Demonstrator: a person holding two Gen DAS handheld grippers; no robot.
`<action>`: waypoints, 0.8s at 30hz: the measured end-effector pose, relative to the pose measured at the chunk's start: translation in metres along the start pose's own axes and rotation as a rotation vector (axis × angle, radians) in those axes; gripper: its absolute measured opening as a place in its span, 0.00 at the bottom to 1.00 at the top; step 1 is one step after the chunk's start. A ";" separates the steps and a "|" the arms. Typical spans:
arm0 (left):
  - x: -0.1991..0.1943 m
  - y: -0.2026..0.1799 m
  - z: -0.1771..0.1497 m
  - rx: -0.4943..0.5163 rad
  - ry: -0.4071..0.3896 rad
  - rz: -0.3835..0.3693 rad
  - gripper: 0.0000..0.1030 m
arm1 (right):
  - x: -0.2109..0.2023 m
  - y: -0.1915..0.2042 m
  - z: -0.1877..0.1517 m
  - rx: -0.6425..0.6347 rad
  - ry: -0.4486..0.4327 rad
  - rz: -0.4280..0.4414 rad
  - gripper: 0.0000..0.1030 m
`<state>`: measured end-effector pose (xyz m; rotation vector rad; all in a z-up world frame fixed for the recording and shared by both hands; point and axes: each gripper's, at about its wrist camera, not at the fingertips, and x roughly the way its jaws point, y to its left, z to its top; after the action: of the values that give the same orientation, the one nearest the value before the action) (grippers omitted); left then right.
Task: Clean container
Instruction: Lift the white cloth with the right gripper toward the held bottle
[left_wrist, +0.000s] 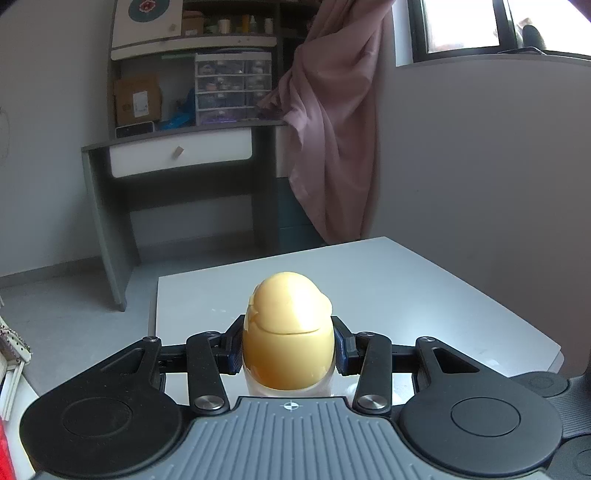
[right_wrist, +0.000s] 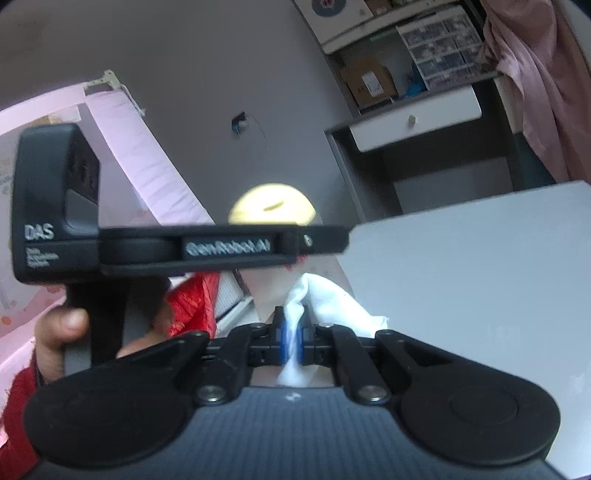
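Note:
My left gripper (left_wrist: 289, 349) is shut on a container with a rounded yellow lid (left_wrist: 290, 332) and a clear lower part, held upright above the white table (left_wrist: 424, 295). My right gripper (right_wrist: 292, 338) is shut on a white cloth (right_wrist: 325, 299), whose loose end hangs over the table edge. In the right wrist view the left gripper's black body (right_wrist: 184, 247) crosses the frame from the left, with the yellow lid (right_wrist: 271, 210) showing just above it. The cloth sits below and apart from the container.
A grey desk with a white drawer (left_wrist: 177, 155) and shelves stands behind the table, next to a pink curtain (left_wrist: 332, 129). A hand (right_wrist: 62, 332) in a red sleeve holds the left gripper's handle. A pink panel (right_wrist: 140, 155) leans at the left.

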<state>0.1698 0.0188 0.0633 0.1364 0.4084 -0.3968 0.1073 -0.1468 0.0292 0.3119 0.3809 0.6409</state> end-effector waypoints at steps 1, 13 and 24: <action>0.000 0.000 0.000 -0.001 0.000 -0.001 0.43 | 0.001 -0.002 -0.001 0.005 0.012 -0.004 0.05; 0.005 0.004 0.001 -0.008 -0.004 -0.012 0.43 | -0.003 0.006 -0.003 0.000 0.015 -0.002 0.05; 0.001 0.001 -0.011 -0.025 -0.018 -0.010 0.43 | -0.009 0.012 0.004 -0.007 -0.033 0.033 0.06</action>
<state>0.1673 0.0216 0.0532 0.1068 0.3959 -0.4023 0.0962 -0.1445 0.0395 0.3226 0.3424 0.6681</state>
